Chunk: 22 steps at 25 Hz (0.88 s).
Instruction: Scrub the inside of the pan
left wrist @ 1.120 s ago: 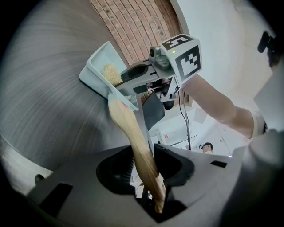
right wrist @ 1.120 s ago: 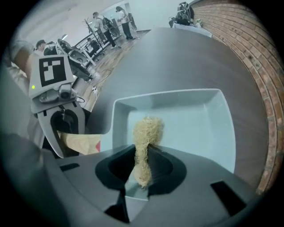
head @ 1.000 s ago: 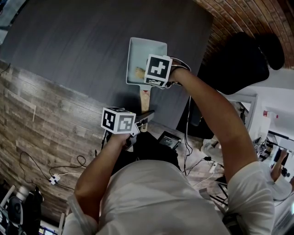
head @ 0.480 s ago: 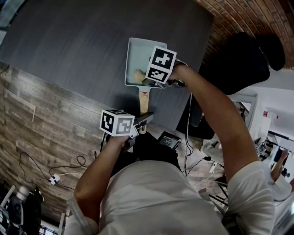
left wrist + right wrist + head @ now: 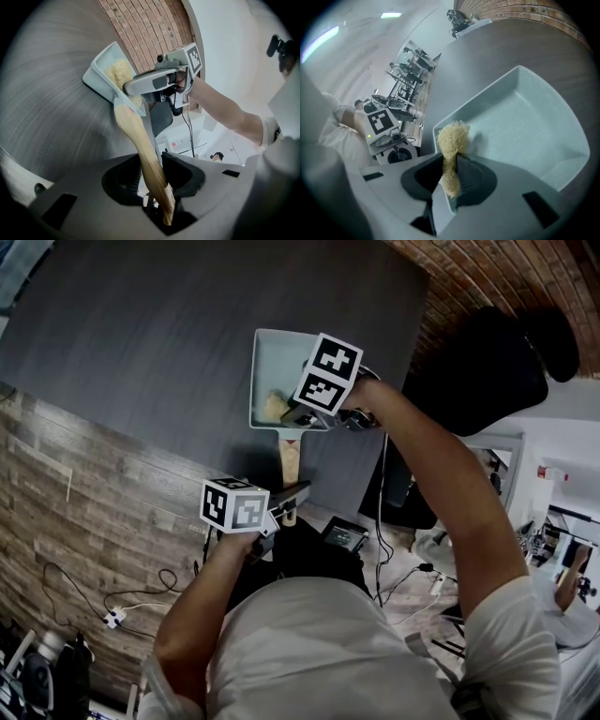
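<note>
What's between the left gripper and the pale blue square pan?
Only the tan wooden handle of the pan, clamped in the left gripper; the left gripper view shows it.

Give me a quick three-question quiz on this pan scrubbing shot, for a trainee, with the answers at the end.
1. True or false: the left gripper is shut on the wooden handle of the pan.
2. What does the right gripper clamp? A) a spoon B) a fibrous scrubber C) nothing
3. Fill in: the fibrous scrubber sits at the pan's ____ end (handle or far).
Key: 1 true; 2 B; 3 handle.
</note>
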Available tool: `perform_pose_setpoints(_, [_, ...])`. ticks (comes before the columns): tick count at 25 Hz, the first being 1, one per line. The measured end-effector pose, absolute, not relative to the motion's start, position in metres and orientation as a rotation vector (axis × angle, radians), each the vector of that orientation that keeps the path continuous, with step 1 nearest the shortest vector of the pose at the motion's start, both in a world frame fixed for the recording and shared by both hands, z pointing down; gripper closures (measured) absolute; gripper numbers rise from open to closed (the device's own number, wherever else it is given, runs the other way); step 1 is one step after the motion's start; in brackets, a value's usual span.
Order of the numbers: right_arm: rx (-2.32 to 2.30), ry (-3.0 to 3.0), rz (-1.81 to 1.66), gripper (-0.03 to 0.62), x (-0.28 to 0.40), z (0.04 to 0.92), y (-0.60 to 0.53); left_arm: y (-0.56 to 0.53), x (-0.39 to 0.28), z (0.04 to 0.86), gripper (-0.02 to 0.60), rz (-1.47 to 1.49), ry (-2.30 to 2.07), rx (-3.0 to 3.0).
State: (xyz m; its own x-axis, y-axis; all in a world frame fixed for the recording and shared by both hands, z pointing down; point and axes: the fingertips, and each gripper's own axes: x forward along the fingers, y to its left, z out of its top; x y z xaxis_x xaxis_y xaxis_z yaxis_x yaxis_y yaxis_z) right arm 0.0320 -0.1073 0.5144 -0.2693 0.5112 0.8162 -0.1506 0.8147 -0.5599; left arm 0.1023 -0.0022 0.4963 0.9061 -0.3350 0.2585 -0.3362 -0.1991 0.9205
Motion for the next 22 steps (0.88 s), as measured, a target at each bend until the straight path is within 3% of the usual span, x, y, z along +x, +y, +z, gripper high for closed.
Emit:
perform_pose_setpoints(4, [-0.251,-1.823,0.669,0.510,0.026,0.496,-0.120,-0.002,0.102,0.496,0.446,-0.003,-0.499,1.798])
perform_pose_setpoints(10, [-0.084,-1.921,0.420,0.510,0.033,0.488,-0.168,-0.001,0.102,0.497,0.449,-0.023,-0.501,1.788])
perform_pose_setpoints(22, [-0.013,-1.759,-0.489,0.510,0.037,0.494,-0.232,-0.010,0.104,0.497,0.433,-0.056,-0.469,1.785])
